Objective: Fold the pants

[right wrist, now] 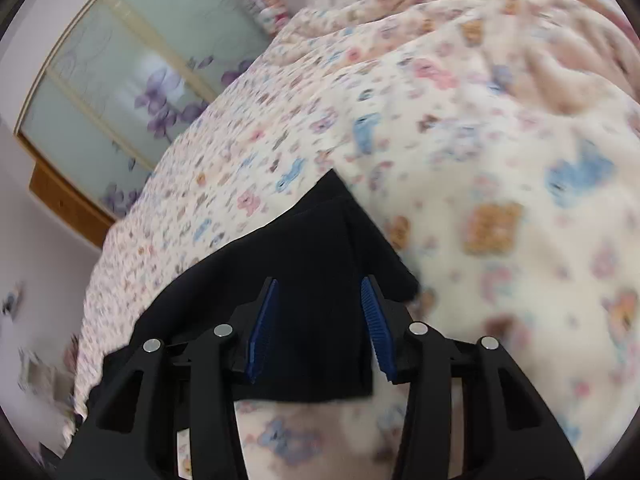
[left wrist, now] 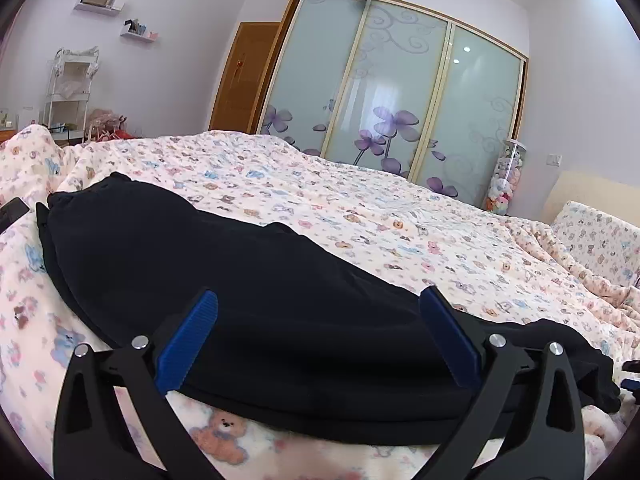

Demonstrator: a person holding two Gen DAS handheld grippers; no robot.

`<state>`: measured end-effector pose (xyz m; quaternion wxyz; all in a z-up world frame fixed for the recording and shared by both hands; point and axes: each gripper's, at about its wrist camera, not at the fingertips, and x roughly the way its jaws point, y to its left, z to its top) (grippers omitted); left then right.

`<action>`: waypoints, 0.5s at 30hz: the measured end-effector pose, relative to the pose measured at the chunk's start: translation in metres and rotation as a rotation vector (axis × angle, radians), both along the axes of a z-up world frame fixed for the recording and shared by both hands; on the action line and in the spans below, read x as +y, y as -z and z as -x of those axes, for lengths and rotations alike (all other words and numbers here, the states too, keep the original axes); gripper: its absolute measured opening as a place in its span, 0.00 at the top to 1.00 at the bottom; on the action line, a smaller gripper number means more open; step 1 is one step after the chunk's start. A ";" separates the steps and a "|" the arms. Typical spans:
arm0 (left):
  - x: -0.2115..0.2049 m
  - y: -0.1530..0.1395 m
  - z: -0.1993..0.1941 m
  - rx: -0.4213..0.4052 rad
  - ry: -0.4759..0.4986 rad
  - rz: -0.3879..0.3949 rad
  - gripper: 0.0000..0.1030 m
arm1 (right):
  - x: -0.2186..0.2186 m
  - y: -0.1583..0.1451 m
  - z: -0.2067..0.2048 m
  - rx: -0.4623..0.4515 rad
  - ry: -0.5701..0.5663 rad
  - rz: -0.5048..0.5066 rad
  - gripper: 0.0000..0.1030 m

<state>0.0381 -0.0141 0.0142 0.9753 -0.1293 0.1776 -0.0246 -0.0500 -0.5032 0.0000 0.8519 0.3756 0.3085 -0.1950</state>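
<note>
Black pants (left wrist: 240, 280) folded on blurred teddy-print blanket (right wrist: 480, 160), left gripper (left wrist: 318, 300) agape, right gripper (right wrist: 320, 284) half-parted, both empty

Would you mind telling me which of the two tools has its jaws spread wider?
The left tool: its blue pads stand far apart over the black pants, while the right tool shows a narrower gap.

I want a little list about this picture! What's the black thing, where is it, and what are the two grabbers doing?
thing: black pants, lying folded and flat
where: on a bed blanket printed with teddy bears
left gripper: open wide, above the pants, holding nothing
right gripper: partly open, above one end of the pants, holding nothing
behind the bed: wardrobe with frosted sliding doors and purple flowers
also in the room: wall shelves, a wooden door
</note>
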 end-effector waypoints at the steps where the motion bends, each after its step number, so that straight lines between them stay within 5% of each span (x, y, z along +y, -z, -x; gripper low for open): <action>1: 0.000 0.000 -0.002 0.005 0.001 0.001 0.02 | -0.001 0.003 -0.003 0.022 -0.008 0.005 0.56; 7: -0.002 0.003 -0.007 0.023 0.006 -0.003 0.02 | 0.002 0.021 -0.009 0.133 -0.045 0.044 0.61; 11: -0.004 0.005 -0.009 0.039 0.010 -0.011 0.02 | 0.008 0.028 -0.011 0.172 -0.102 0.091 0.84; 15: -0.003 0.008 -0.012 0.057 0.010 -0.006 0.02 | 0.014 0.018 -0.005 0.140 -0.156 0.125 0.95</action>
